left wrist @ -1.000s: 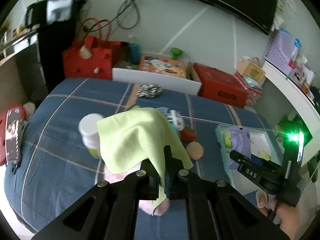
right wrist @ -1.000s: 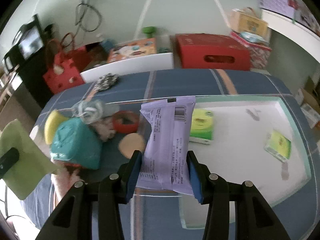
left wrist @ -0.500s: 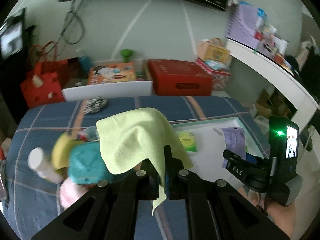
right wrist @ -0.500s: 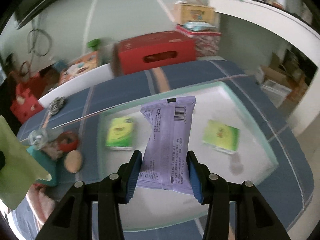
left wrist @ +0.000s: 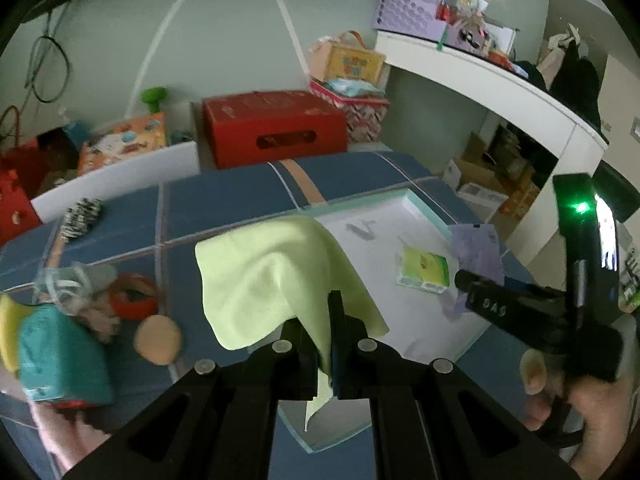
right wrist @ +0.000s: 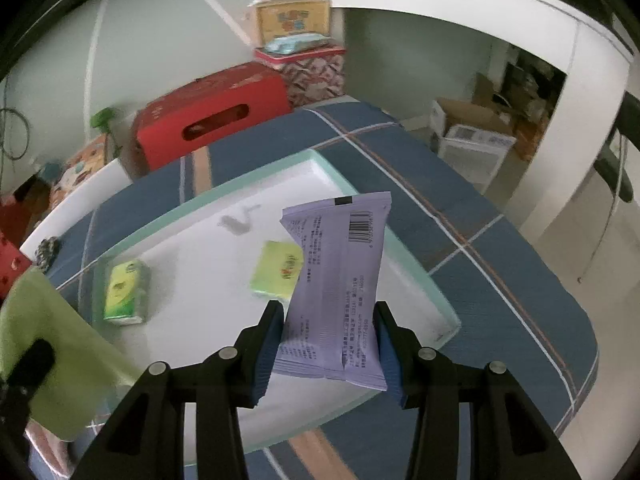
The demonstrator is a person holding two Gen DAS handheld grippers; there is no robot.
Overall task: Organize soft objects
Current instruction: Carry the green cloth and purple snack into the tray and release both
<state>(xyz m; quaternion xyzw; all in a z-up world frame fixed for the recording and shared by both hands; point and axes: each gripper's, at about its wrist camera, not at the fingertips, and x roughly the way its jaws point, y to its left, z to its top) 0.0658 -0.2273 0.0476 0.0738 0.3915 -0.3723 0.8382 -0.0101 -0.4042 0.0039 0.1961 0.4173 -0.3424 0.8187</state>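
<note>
Left gripper [left wrist: 325,354]: jaws clenched on a corner of the yellow-green microfibre cloth [left wrist: 272,276]; cloth drapes over the fingertips, lifted above the near-left rim of the white tray [left wrist: 424,208]; in the right wrist view the same cloth sits at 8 o'clock of frame.

Right gripper [right wrist: 329,346]: blue pads [right wrist: 267,350] grasping the lower end of the purple wet-wipe pack [right wrist: 340,280]; pack upright, slightly twisted, barcode near its top; held in the air over the tray, near its right rim.

Tray has a mint-green edge and rests on the blue plaid bedspread [right wrist: 500,272]; 2 green tissue packs lie flat inside: 1 [right wrist: 122,292] at 9 o'clock of the purple pack, 1 [right wrist: 276,272] just behind it, partly hidden.

Left wrist view, 9 o'clock of the cloth, on the bedspread outside the tray: teal pouch [left wrist: 64,356], red tape roll [left wrist: 134,300], tan round puff [left wrist: 157,340]; blurred.

Beyond the bed at 12 o'clock: red carton [left wrist: 276,130] with a slot handle.
</note>
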